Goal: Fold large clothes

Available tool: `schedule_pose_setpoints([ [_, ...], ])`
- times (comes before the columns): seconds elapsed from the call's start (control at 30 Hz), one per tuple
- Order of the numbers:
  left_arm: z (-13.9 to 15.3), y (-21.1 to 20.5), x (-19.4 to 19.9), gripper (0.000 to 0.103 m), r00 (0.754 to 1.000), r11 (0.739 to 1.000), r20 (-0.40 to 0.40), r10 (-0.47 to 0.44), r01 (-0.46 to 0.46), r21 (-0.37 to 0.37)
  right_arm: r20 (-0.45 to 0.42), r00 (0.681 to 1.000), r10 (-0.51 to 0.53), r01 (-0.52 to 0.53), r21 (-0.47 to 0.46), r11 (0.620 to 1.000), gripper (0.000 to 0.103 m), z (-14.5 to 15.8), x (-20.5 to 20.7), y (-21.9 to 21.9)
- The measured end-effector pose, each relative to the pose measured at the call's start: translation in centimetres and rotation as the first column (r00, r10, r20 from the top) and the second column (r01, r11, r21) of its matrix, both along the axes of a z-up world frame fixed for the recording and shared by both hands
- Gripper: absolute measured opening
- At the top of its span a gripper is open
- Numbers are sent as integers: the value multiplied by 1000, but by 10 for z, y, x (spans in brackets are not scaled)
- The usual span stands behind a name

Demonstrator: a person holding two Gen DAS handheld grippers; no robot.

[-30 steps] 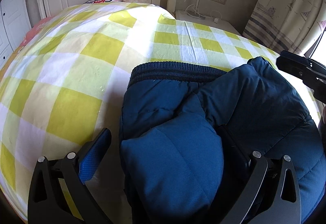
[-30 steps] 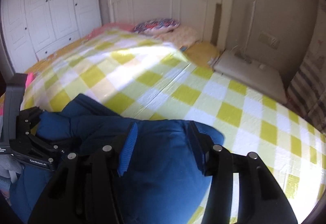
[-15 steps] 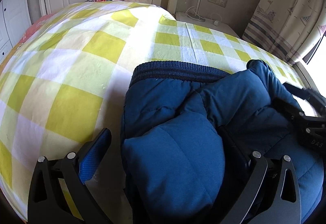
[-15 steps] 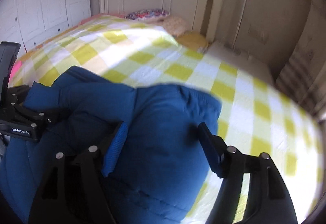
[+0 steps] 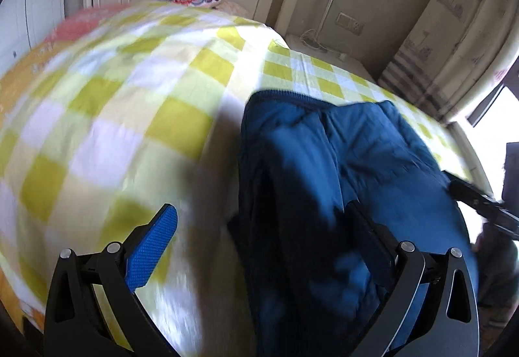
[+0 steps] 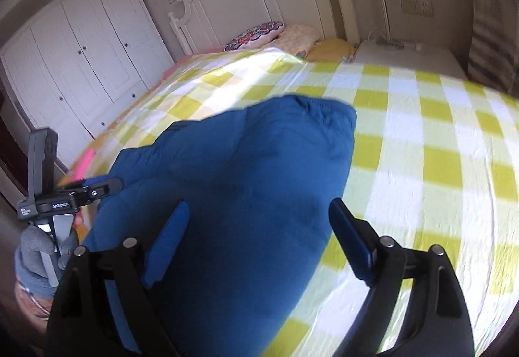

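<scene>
A dark blue padded jacket lies folded on the yellow and white checked bedspread. My left gripper stands open at the jacket's left edge, with its blue pad over the bedspread and its other finger over the jacket. My right gripper hovers over the jacket with its jaws opening; the fabric lies below and between the pads, which do not press on it. The right wrist view shows the left gripper in a gloved hand at the far left. The right gripper pokes in at the right edge of the left wrist view.
A white headboard and pillows stand at the far end of the bed. White wardrobe doors line the left wall. A nightstand, a striped curtain and a bright window are on the right.
My right gripper's jaws widened and came off the jacket fold they held. My left gripper drew back to the left, so the padded fold has left its jaws and only the jacket's edge lies there.
</scene>
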State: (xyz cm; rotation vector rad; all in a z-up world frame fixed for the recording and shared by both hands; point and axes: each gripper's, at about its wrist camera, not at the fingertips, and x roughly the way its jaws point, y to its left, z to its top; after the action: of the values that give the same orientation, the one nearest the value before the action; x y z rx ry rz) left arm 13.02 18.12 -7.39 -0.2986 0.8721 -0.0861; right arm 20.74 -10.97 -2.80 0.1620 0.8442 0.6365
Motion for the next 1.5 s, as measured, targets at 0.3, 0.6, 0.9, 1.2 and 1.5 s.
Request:
schedule_pose_setpoints([
  [0.3, -49, 24, -74, 99, 992, 934, -37, -122, 102, -342, -137, 984, 116, -86, 209, 974, 97, -24, -40, -19],
  [0.6, -61, 14, -86, 99, 994, 899, 29, -108, 110, -424, -185, 970, 155, -105, 257, 961, 101, -33, -65, -12],
  [0.9, -61, -6, -37, 76, 949, 764, 27, -315, 271, -585, -75, 990, 124, -106, 207, 973, 79, -26, -83, -5],
  [1.2, -14, -60, -14, 60, 935, 788, 219, -277, 352, -506, 166, 986, -20, -1, 122, 993, 53, 2, -94, -29],
  [1.5, 44, -153, 116, 60, 879, 792, 321, -352, 463, -399, 304, 915, -264, 244, 103, 964, 48, 42, -21, -115],
])
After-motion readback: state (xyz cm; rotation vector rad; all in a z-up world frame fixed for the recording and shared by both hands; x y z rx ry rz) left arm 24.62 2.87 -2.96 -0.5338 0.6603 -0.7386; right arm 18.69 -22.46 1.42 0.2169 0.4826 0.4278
